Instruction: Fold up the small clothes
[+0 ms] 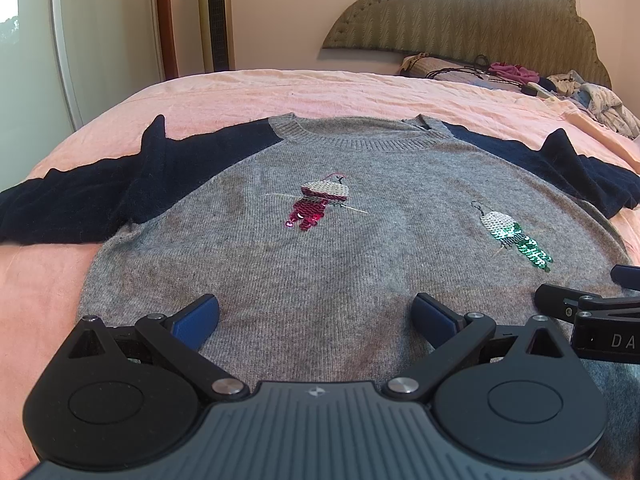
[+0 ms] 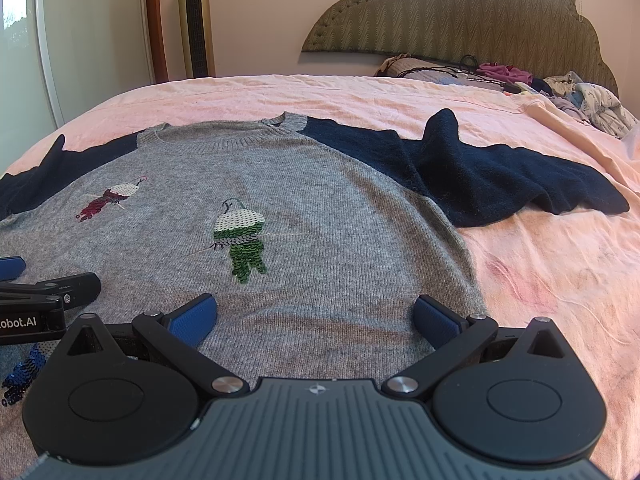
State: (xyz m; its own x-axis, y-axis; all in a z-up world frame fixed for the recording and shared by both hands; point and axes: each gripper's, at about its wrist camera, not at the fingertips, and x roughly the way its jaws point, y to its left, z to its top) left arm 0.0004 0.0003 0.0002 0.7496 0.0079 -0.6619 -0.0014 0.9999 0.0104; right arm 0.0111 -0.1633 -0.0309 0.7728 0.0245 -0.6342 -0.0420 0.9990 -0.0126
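A small grey knit sweater (image 1: pixel 320 256) with navy sleeves lies flat, front up, on the pink bed; it also shows in the right wrist view (image 2: pixel 320 208). It has sequin birds: a red one (image 1: pixel 316 204) and a green one (image 2: pixel 240 240). Both navy sleeves are spread sideways, the left (image 1: pixel 80 196) and the right (image 2: pixel 500 176). My left gripper (image 1: pixel 316 316) is open and empty over the lower left body. My right gripper (image 2: pixel 316 316) is open and empty over the lower right body, beside the left one.
The pink bedsheet (image 2: pixel 540 280) surrounds the sweater. A pile of clothes and cords (image 1: pixel 560 84) lies by the green headboard (image 2: pixel 460 12) at the far right. A tower fan (image 1: pixel 216 16) and a door stand beyond the bed's far left.
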